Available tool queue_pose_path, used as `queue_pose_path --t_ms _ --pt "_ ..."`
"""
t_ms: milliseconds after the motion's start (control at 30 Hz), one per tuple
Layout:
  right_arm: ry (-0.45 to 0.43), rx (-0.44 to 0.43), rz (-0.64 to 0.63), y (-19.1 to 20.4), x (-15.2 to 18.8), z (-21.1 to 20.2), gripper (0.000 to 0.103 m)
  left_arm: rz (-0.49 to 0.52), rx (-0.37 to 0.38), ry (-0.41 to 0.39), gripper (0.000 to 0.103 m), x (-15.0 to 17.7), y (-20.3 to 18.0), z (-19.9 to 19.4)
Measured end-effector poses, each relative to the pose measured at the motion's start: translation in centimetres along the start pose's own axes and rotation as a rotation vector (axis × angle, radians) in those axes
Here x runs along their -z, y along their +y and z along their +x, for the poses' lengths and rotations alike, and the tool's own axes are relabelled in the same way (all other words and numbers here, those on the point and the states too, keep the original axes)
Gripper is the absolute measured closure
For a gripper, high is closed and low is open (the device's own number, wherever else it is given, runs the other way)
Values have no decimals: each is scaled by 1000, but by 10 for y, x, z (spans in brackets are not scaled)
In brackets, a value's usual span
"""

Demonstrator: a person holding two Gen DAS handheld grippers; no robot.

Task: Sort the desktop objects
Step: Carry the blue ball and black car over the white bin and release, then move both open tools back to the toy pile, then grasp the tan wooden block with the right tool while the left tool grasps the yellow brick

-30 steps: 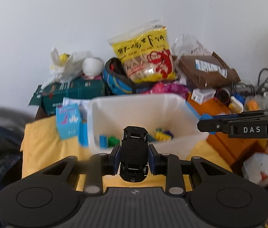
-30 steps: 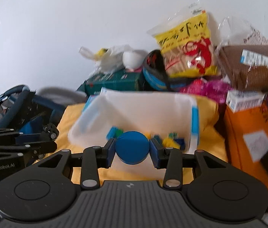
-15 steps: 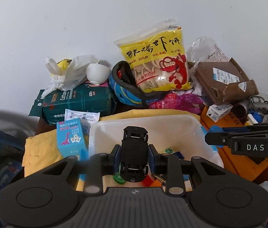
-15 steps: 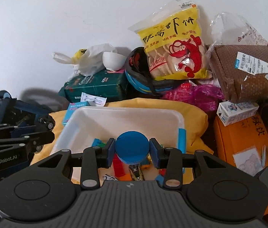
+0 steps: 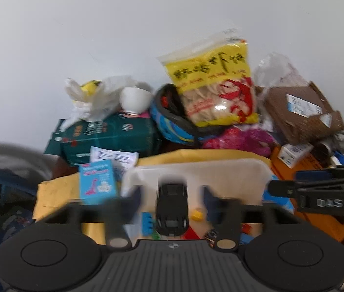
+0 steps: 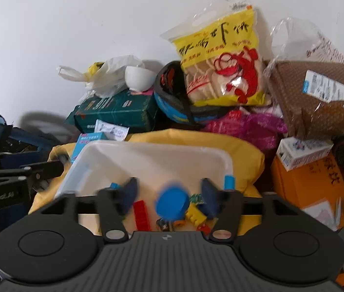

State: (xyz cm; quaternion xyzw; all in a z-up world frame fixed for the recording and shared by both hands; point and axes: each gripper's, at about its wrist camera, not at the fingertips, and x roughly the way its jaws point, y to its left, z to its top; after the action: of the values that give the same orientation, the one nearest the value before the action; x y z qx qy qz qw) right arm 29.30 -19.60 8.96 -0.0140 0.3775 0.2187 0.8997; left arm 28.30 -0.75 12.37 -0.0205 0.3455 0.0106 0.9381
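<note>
Left wrist view shows the left hand-held gripper (image 5: pixel 172 196) with jaws newly spread wide, the small black toy car (image 5: pixel 172 209) it gripped half a second ago now loose between them, dropping over the white plastic bin (image 5: pixel 196 170). Right wrist view tells the same story: the right hand-held gripper (image 6: pixel 169 192) has opened too, and the round blue plastic disc (image 6: pixel 171 203) falls free toward the toy bricks in the bin. Both sorted items are judged delivered. "DAS" is legible on the right tool's side; a yellow prawn-cracker bag (image 6: pixel 220 56) carries Chinese lettering.
</note>
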Motion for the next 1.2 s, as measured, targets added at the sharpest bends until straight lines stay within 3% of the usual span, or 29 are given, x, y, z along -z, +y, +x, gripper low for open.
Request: queue_pose_path --t_ms 167,300,400,500,600,667,867,967,1033,1200 --pt "11 -36 11 -4 9 2 40 -6 -4 6 32 8 10 2" --pt "23 -83 -35 6 42 -1 42 29 7 10 32 32 16 0" --pt "43 -130 -106 19 86 -3 44 53 27 6 32 69 22 -7" --pt "123 -157 -194 32 144 10 49 74 43 33 32 114 27 -9" --pt "218 -165 -240 40 191 29 51 64 44 136 35 163 33 3" --pt "232 -179 -252 45 207 36 52 73 46 195 38 189 34 12" --pt "204 -208 -291 63 208 46 53 140 81 221 42 211 23 29" --pt "214 -198 -315 72 203 55 64 175 99 235 51 212 13 41" --pt "217 -200 -317 75 202 61 64 177 104 255 59 215 10 50" --pt "226 -211 -313 73 206 65 67 149 104 256 62 216 8 60"
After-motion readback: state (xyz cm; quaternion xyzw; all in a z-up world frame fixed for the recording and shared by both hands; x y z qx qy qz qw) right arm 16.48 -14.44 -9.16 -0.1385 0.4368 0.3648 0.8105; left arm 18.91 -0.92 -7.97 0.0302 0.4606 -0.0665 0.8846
